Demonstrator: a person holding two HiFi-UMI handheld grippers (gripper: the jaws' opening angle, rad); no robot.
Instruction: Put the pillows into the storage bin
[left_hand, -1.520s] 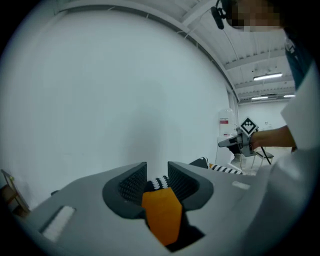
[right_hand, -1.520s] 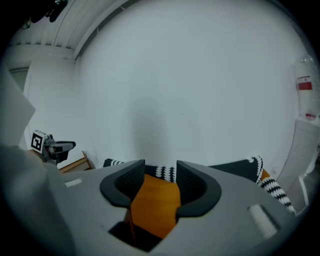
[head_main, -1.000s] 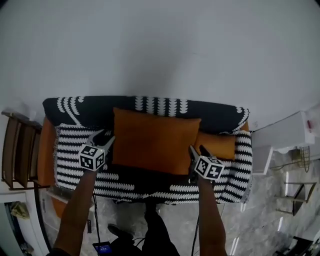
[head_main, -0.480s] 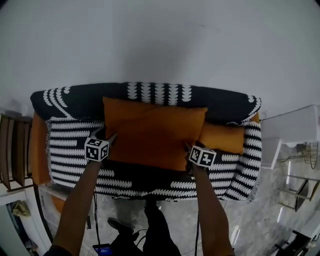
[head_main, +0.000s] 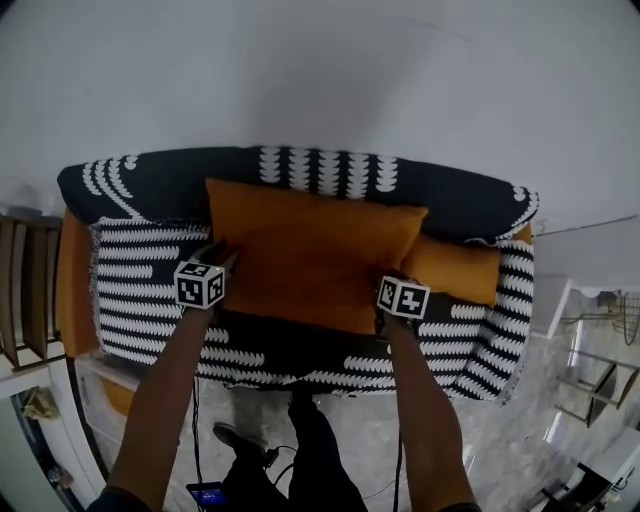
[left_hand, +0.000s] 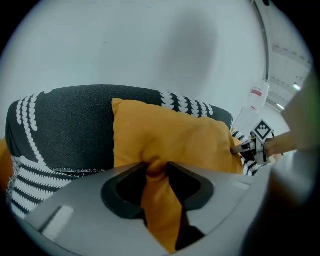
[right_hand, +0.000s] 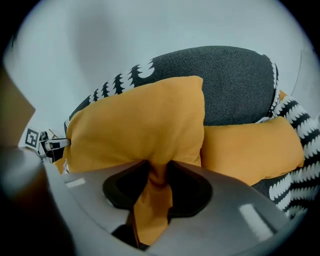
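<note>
Status: early, nothing binned as far as these views show.

- Large orange fabric pillow (head_main: 310, 255) sits on the sofa with the black-and-white patterned cover (head_main: 150, 300), leaning on the dark backrest.
- Left gripper (left_hand: 157, 172) is at the pillow's left edge. Its fingers (left_hand: 122, 192) are closing with a fold of orange fabric bunched between them, and they look clamped on it.
- Right gripper (right_hand: 157, 175) does the same at the pillow's right lower corner: closing, fabric pinched between the fingers.
- So it's a two-point grasp on pillow one, not lifted yet; its bottom edge looks to be resting on the seat.
- Smaller orange pillow (head_main: 455, 270) lies just beside the big one on its right, touching it and partly tucked behind it. Untouched.
- Storage bin: not in any view, so I can't say where it is or whether anything's in it; probably off-frame behind the person.

Left to do: lift and carry pillow one to the bin, release, then come back for the small one.
</note>
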